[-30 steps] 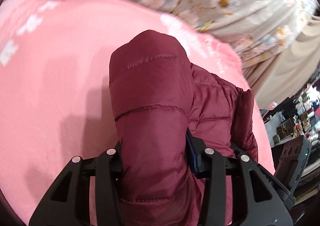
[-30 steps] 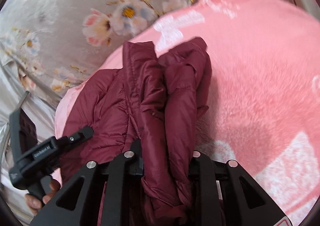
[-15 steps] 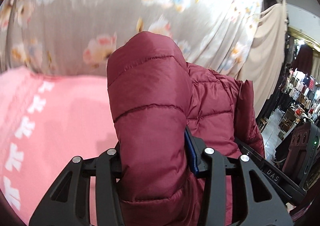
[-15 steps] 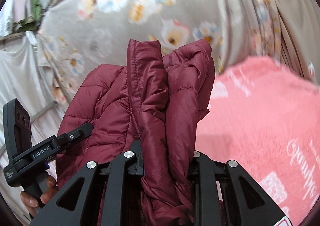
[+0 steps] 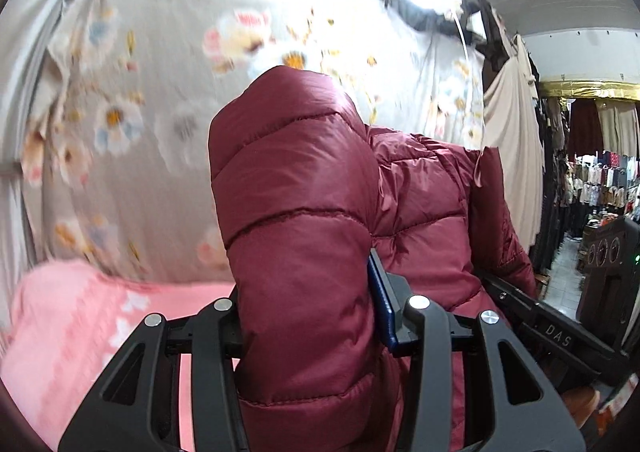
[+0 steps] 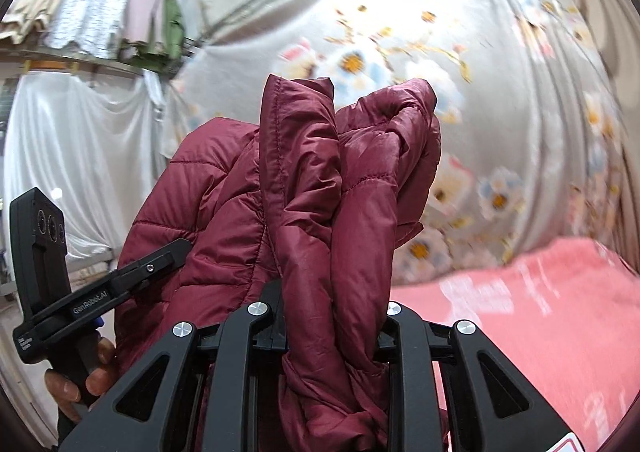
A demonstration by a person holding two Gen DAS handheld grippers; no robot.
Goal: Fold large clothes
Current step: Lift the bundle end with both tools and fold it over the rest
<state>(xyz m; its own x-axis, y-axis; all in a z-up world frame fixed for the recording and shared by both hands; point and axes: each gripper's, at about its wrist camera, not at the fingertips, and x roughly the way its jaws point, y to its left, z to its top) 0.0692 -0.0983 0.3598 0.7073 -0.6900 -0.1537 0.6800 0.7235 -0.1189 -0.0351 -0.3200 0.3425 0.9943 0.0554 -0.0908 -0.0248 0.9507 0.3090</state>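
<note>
Maroon quilted jacket (image 5: 304,219) hung bunched between two handheld grippers. The left gripper (image 5: 308,316) was clamped on a thick padded fold; the right gripper (image 6: 332,312) pinched a narrower twisted bunch of the same garment. A second earlier both cameras looked down on the pink blanket (image 5: 80,324), with the jacket close over it. At this moment the blanket sat low in each view and the floral curtain (image 6: 500,99) filled the far background, so the jacket had been lifted clear. Judged from this, the garment was raised to shake out before laying flat; folding had not begun.
</note>
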